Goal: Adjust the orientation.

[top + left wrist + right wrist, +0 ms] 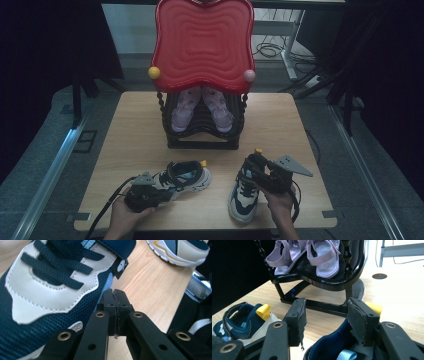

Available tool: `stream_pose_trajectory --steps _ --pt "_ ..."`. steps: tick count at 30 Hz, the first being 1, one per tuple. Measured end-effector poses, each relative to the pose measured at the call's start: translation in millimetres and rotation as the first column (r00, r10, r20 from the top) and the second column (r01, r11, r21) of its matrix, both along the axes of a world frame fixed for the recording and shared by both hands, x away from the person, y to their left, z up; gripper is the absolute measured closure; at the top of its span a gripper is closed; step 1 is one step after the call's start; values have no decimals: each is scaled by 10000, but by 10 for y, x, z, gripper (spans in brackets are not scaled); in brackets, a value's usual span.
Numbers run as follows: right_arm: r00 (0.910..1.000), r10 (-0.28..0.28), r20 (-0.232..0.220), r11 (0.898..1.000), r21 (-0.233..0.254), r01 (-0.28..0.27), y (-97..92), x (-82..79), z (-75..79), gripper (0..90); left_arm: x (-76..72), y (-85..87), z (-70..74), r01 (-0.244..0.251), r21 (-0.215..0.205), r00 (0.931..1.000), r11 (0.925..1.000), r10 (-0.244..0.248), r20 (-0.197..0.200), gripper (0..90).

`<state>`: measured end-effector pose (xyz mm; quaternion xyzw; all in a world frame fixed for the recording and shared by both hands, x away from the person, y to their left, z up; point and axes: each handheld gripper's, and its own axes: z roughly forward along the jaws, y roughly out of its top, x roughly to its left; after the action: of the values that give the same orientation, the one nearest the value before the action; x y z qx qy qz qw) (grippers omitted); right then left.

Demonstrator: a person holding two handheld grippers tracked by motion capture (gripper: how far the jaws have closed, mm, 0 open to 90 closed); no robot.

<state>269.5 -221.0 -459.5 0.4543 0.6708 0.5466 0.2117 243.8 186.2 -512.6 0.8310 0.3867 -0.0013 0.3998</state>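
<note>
Navy mesh of the left shoe point(37, 312) lies just beside my clenched, empty left gripper point(115, 298); my right gripper point(325, 315) gapes over the right shoe point(332, 347), pads apart

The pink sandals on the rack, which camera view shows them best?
The right gripper view: the pink sandals sit close and sharp on the black rack, straps clear. The high view shows them small and partly hidden under the red tray. The left gripper view faces a navy sneaker instead.
</note>
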Motion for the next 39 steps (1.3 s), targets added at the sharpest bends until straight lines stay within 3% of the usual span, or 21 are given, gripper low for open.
stream_pose_trajectory --steps 15,39 --pt "10000 84 -50 10000 -50 -84 23 8 -18 490 66 124 -45 -717 -232 9974 9972 719 82 890" --pt "9999 164 9 9999 31 -164 33 10 2 491 235 247 -61 -1415 -483 9898 9888 1422 118 888"
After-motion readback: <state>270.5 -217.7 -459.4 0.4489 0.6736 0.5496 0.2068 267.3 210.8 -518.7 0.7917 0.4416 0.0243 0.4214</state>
